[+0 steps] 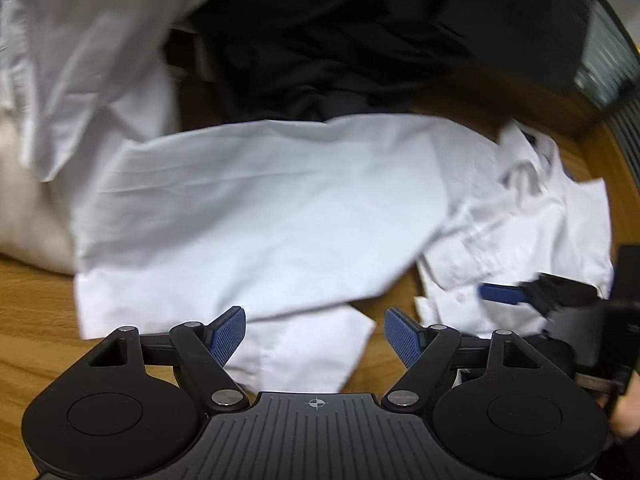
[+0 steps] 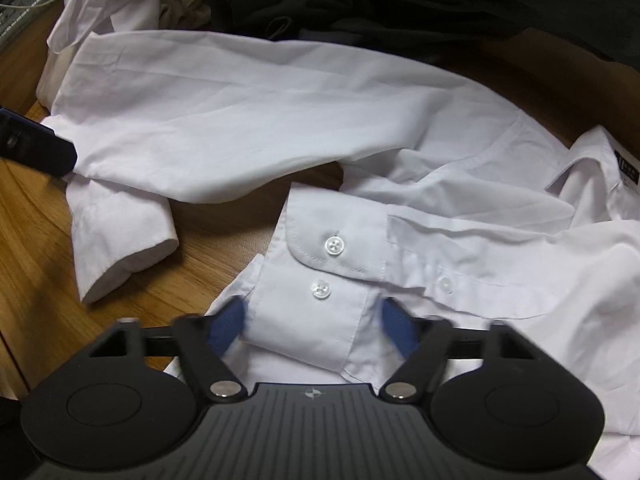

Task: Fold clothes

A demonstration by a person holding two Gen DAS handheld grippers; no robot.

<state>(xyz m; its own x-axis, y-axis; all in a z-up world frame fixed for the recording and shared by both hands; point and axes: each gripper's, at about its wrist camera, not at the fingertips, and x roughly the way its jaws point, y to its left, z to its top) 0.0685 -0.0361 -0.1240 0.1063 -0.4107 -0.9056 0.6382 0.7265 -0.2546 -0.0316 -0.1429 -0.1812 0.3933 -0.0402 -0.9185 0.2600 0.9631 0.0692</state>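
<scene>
We see a white shirt (image 2: 280, 120) lying rumpled on the wooden desk (image 2: 36, 216), one sleeve stretched across the middle and the collar (image 2: 592, 152) with its dark label at the far right. Left gripper (image 1: 315, 336): fingers (image 1: 228, 334) stand wide apart, blue pads bare, nothing between them; they hang just above the near sleeve end (image 1: 304, 344), which lies flat on the desk below the gap. We cannot tell whether the pads touch the cloth. Right gripper (image 2: 314, 328): fingers (image 2: 228, 326) are spread on either side of the buttoned cuff (image 2: 316, 264), which sits between them with two white buttons showing; the pads look blurred and stand at the cuff's edges, and we see no clear pinch on the fabric. In the left wrist view the right gripper shows at the right edge, one blue finger over the shirt's crumpled part. In the right wrist view a dark part of the left gripper shows at the left edge, by the sleeve. Dark clothes (image 1: 360, 40) are heaped at the far side of the desk, touching the shirt's far edge. More white cloth (image 1: 80, 60) is piled at the far left, over a beige item (image 1: 28, 208).
</scene>
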